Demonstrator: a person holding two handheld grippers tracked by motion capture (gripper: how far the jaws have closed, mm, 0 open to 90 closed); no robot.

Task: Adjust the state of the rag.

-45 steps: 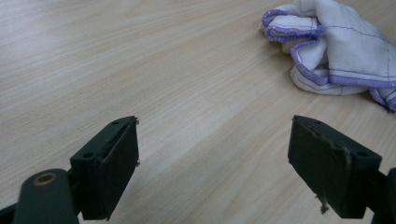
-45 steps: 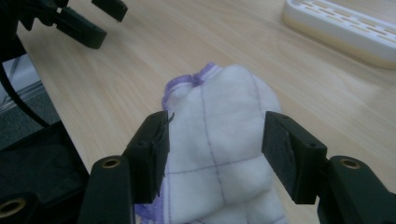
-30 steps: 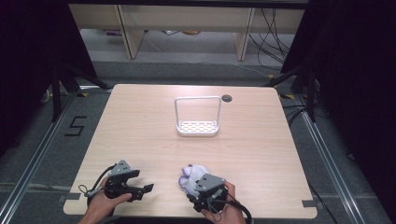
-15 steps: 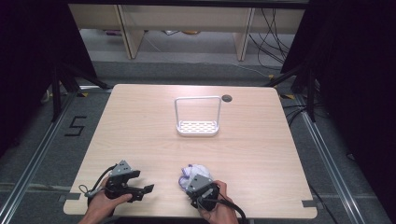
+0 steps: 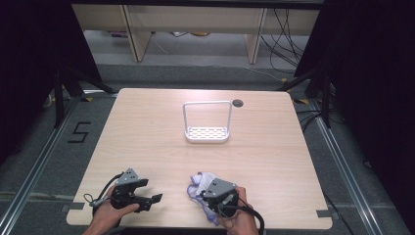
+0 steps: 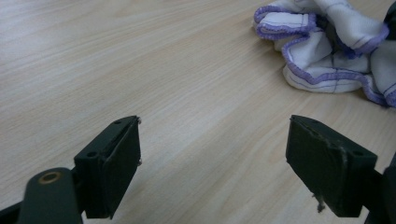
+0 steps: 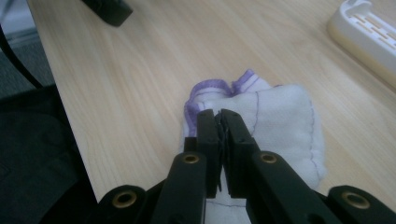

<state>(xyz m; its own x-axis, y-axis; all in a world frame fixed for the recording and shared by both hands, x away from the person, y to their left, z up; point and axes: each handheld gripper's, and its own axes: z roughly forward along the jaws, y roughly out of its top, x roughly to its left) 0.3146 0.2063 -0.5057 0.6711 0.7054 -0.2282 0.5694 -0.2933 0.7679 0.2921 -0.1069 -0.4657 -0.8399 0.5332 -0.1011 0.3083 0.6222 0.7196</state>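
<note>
Down at the near edge of the table (image 5: 147,127), the right gripper (image 7: 218,122) has its jaws pressed together on a fold of the white cloth (image 5: 199,182) with purple hem; the cloth lies bunched near the middle of that edge; the left gripper (image 5: 155,198) rests just to the left of it, jaws spread wide with nothing between them, bare wood under them; a white wire rack (image 5: 207,122) stands upright farther off, mid-table.
</note>
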